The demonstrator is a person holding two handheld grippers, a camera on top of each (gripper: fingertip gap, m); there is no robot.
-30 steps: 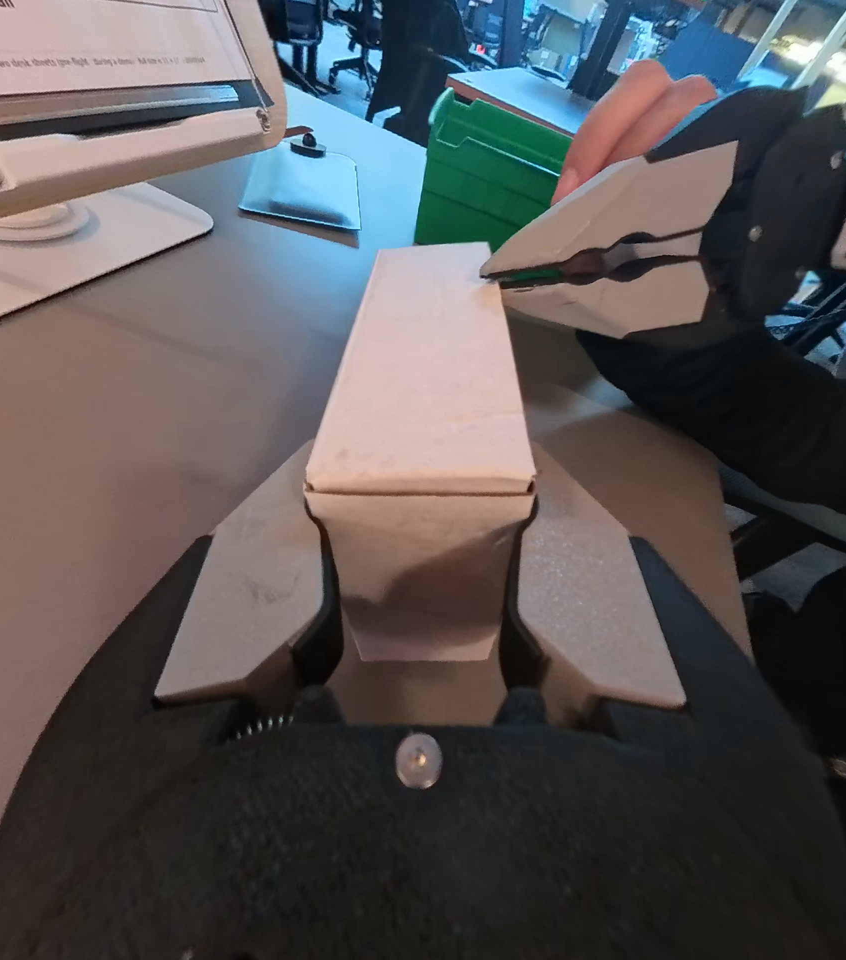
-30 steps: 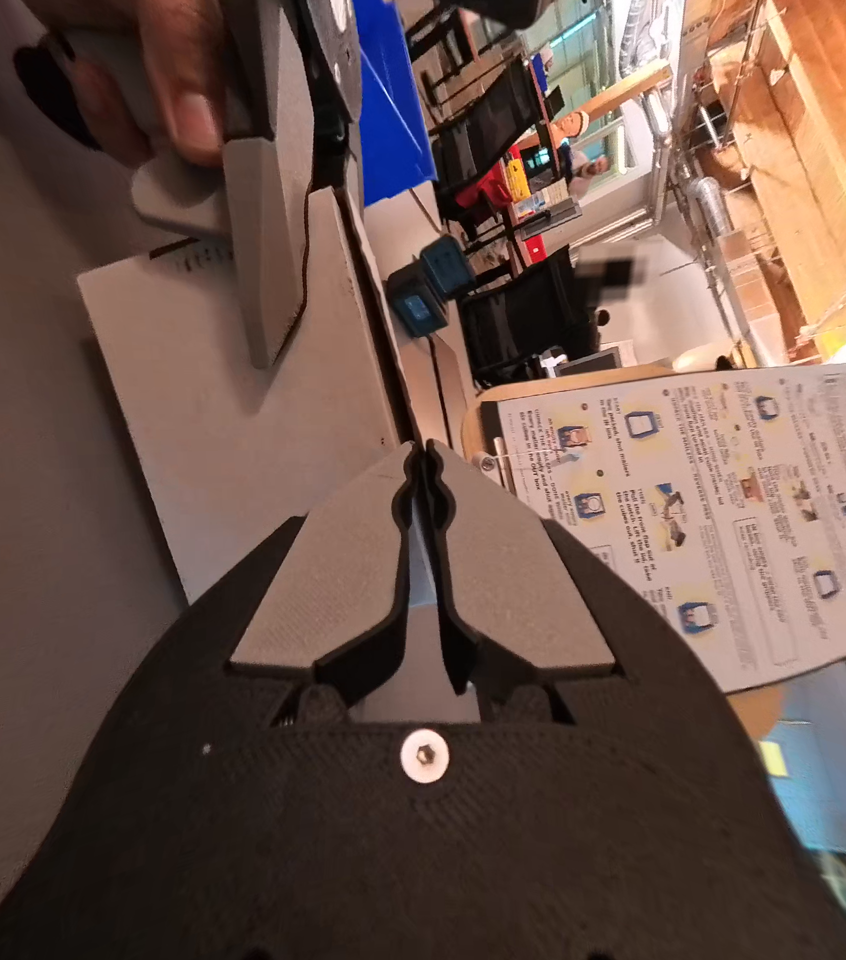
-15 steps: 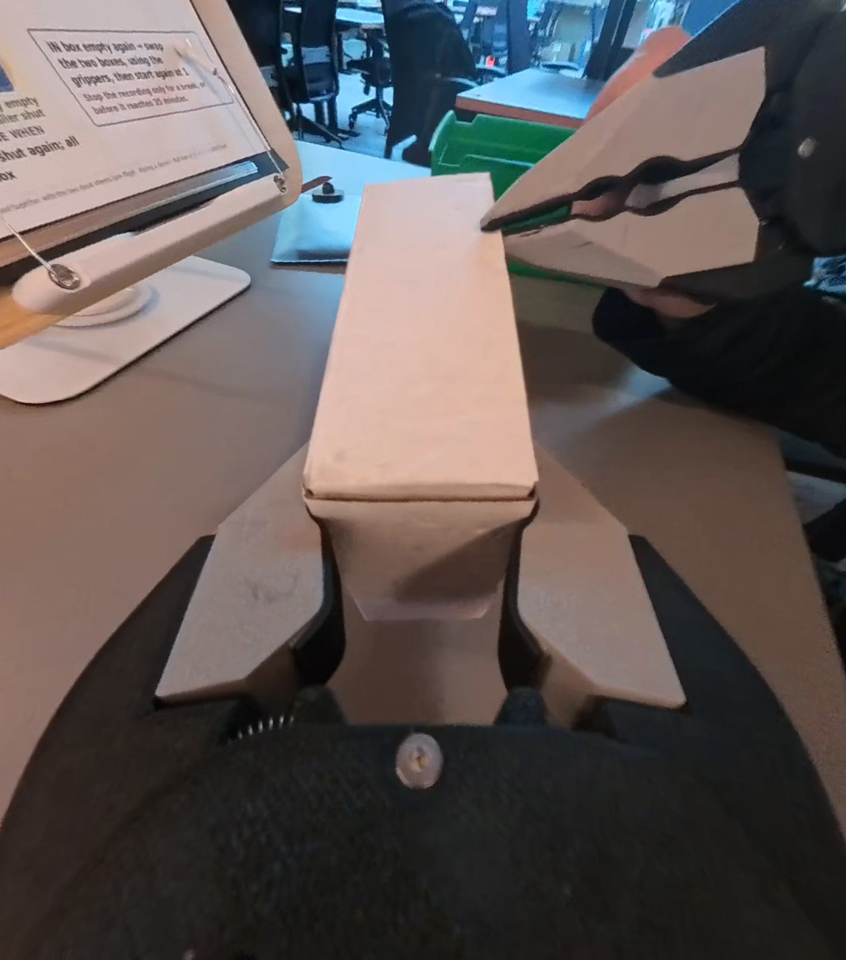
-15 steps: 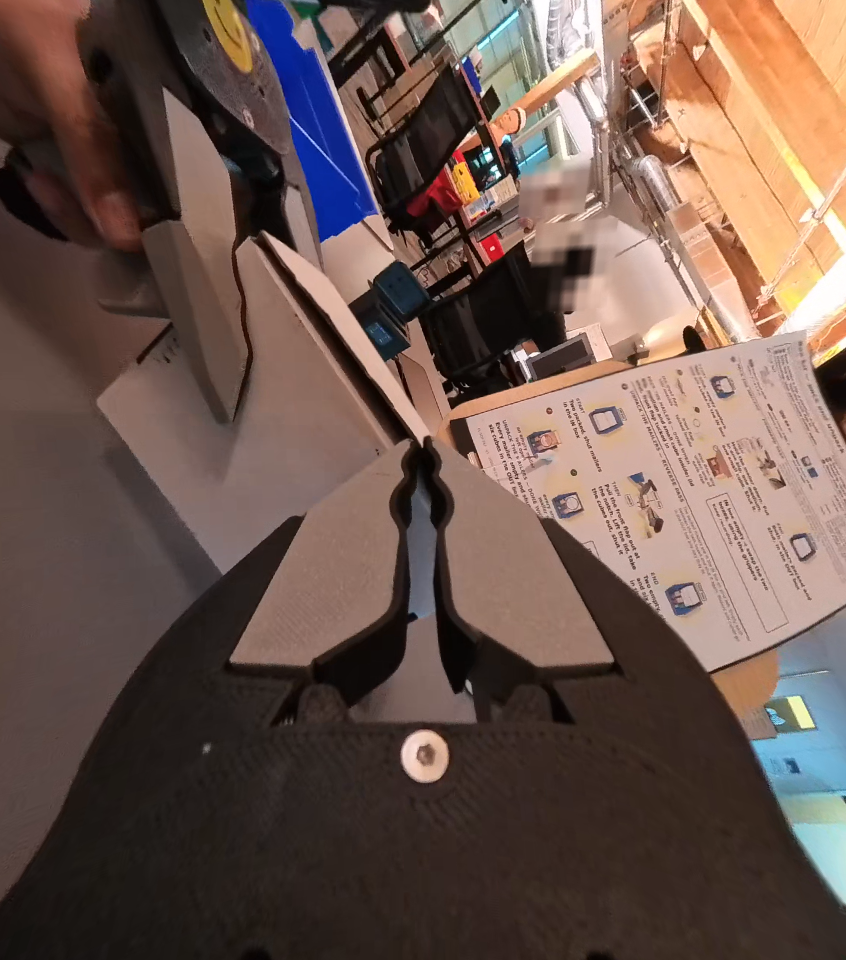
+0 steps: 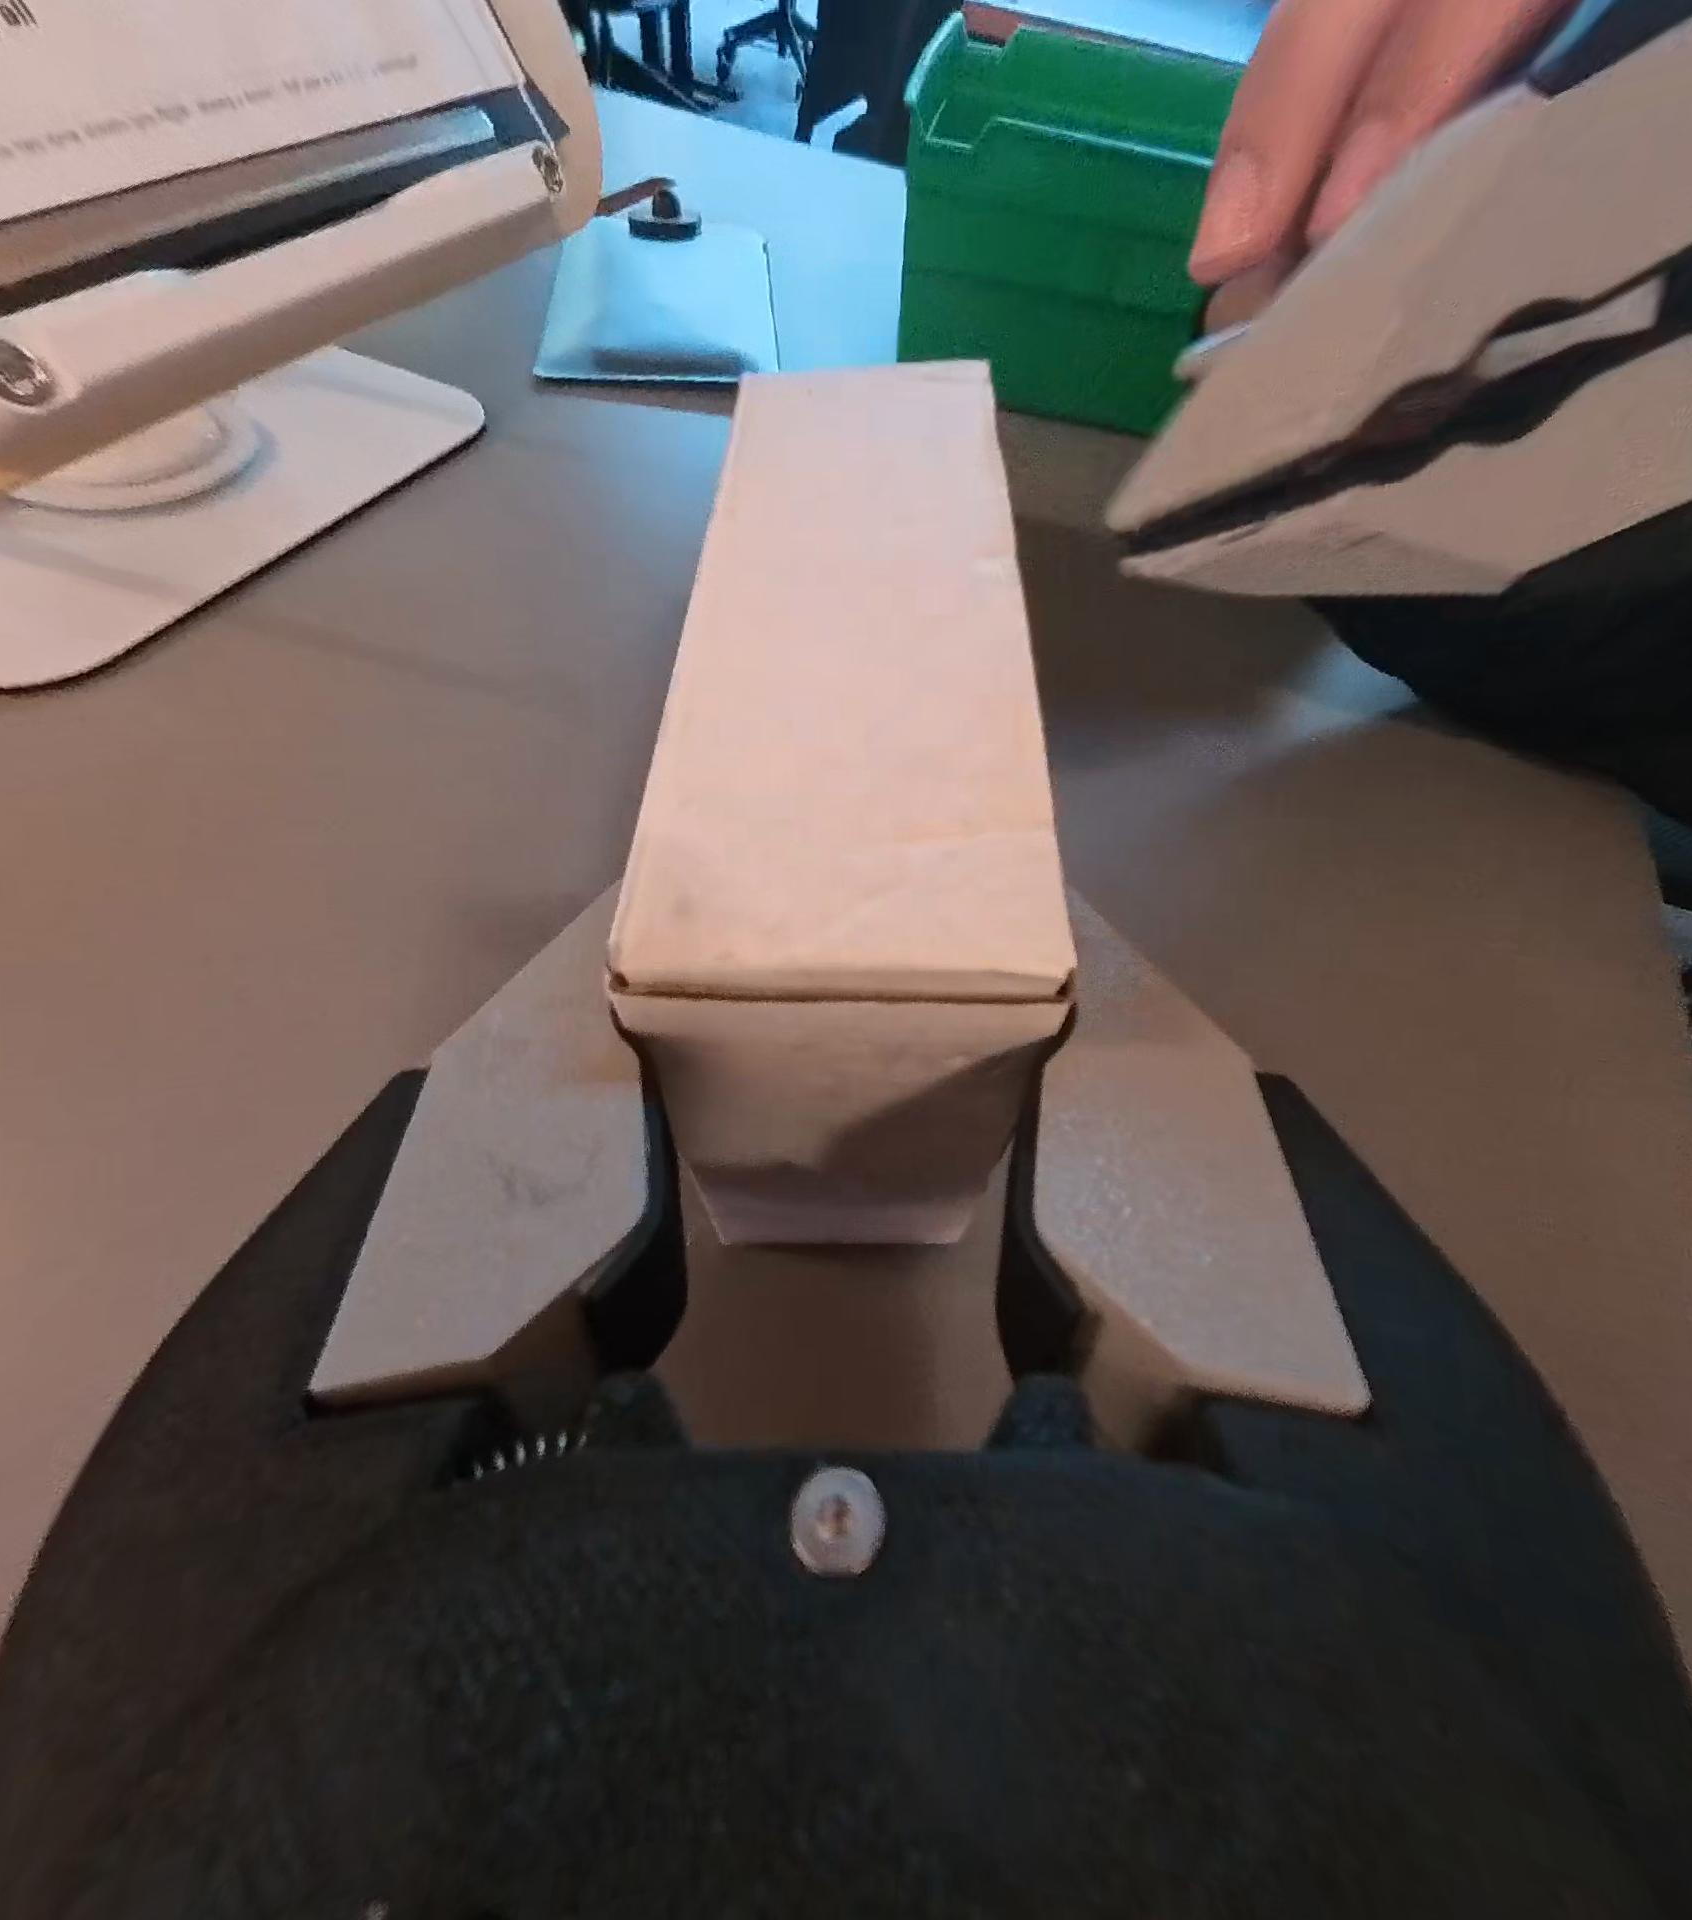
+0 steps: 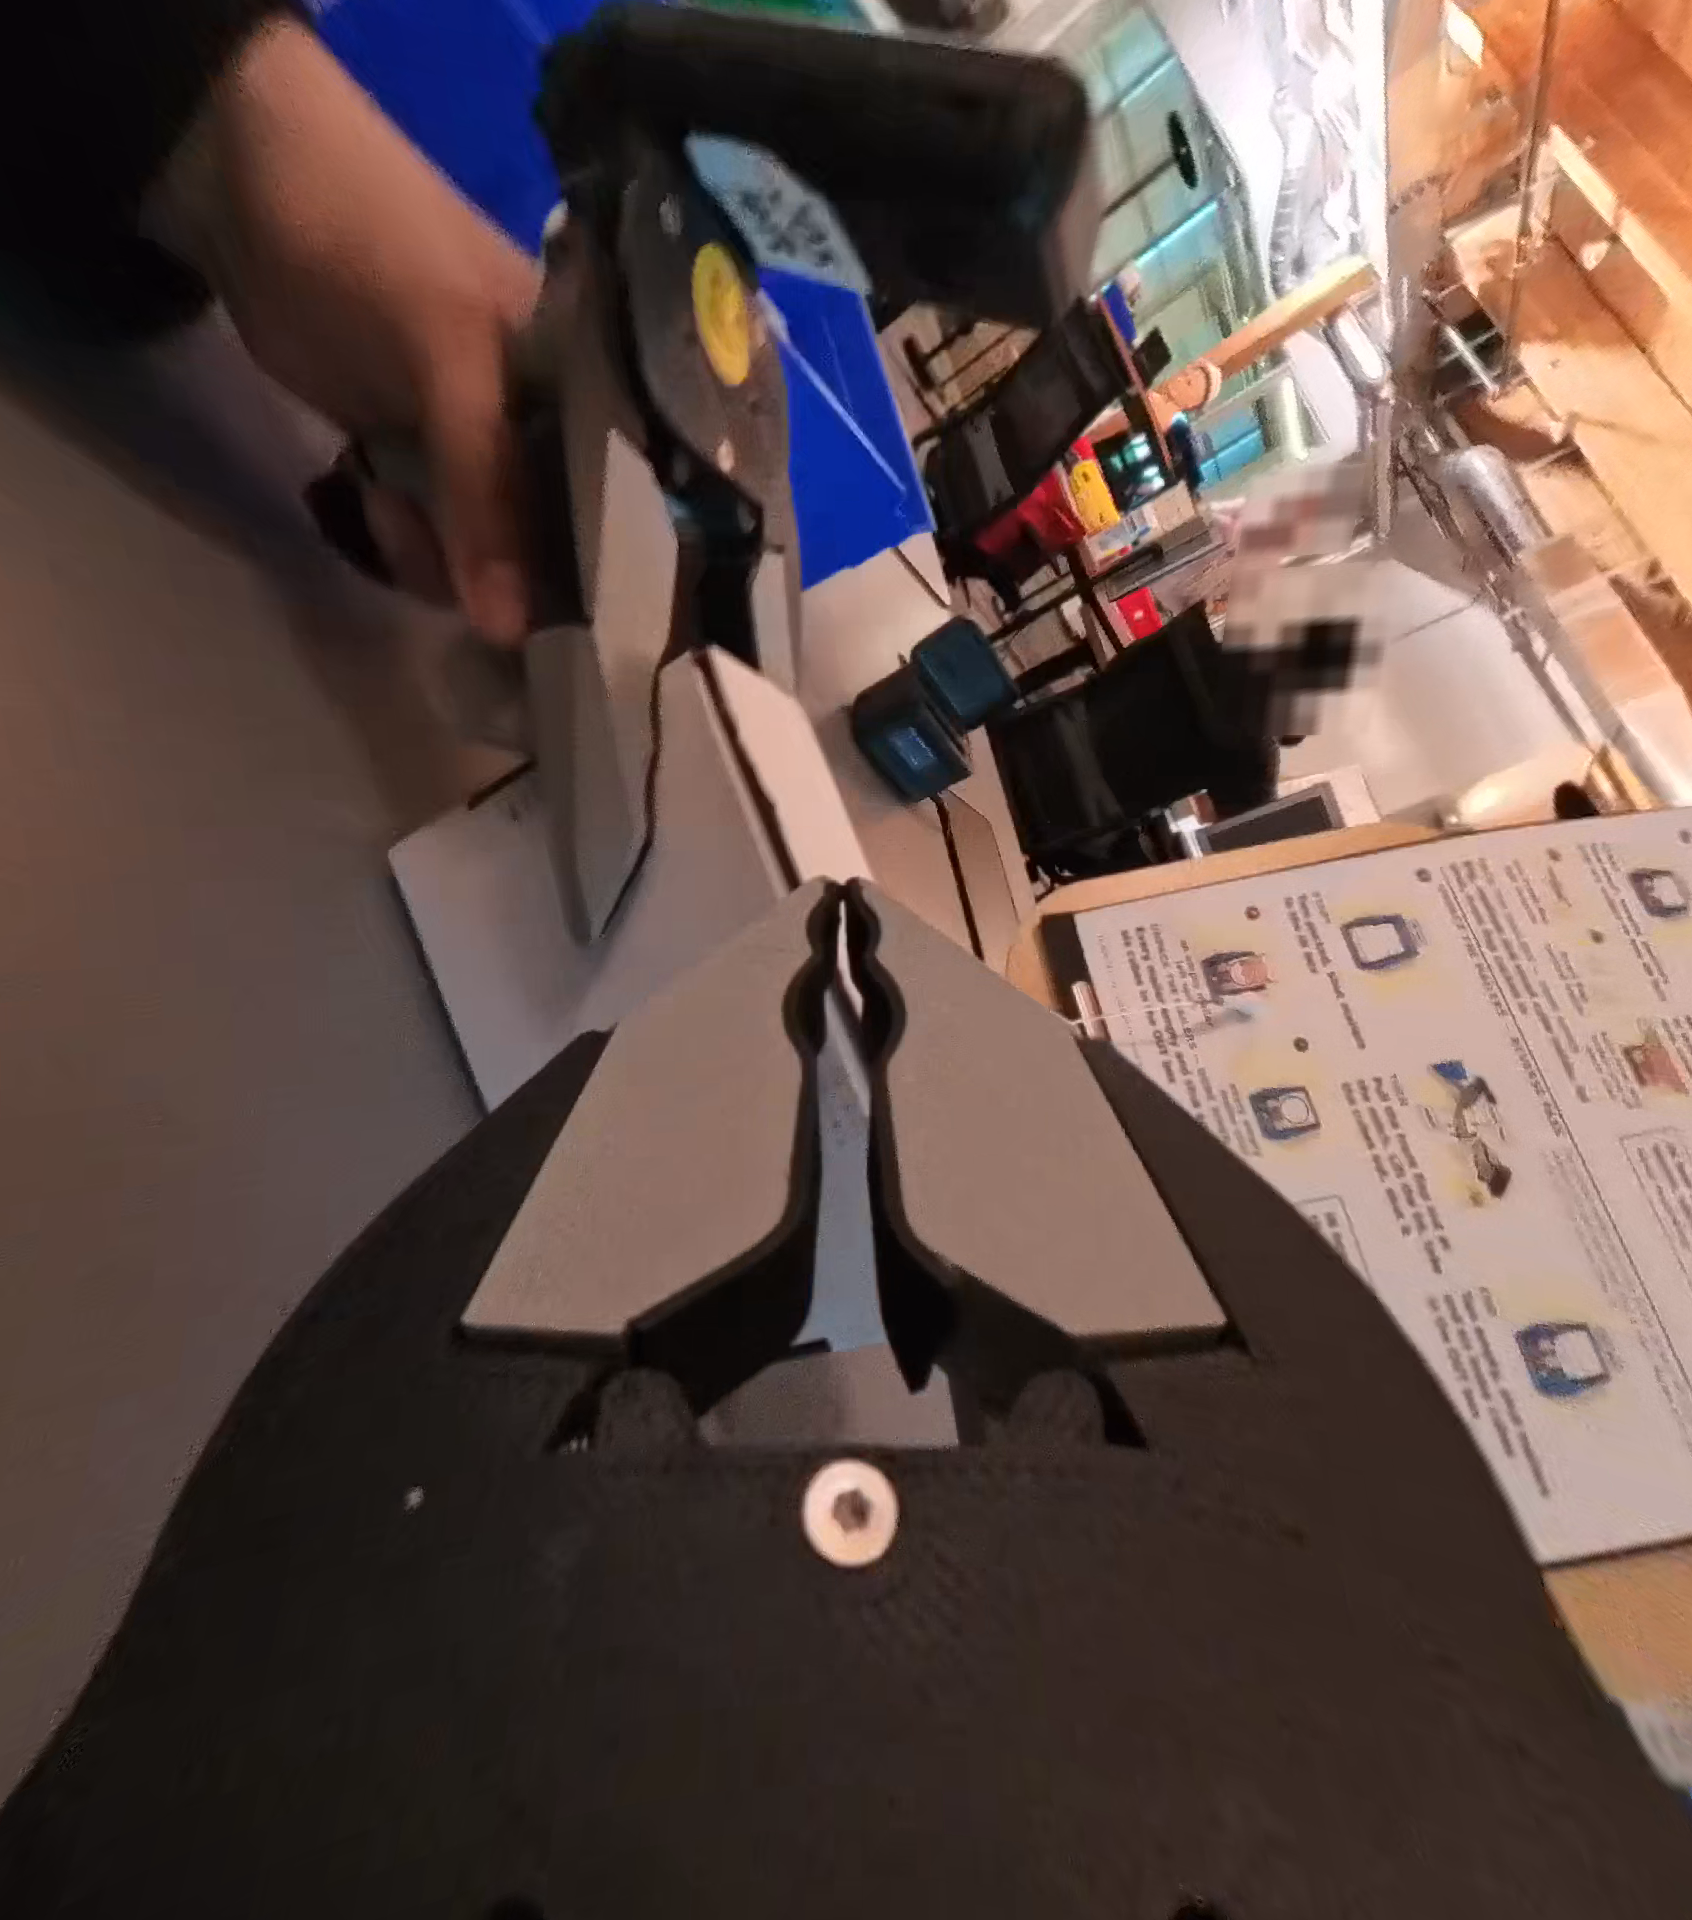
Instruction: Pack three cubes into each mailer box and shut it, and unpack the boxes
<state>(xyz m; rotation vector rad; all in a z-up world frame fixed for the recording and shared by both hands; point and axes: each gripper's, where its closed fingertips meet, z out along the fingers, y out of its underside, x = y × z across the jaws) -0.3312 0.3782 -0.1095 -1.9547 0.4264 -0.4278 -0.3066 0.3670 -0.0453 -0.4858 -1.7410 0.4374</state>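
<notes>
Gripping the near end of a closed white mailer box, the left gripper holds it over the grey table. The right gripper, jaws pressed together and empty, hovers just beside the box's far end.

Dim indoor light | bright windows upper right of right wrist view | motion blur throughout | wide-angle bending at edges
</notes>
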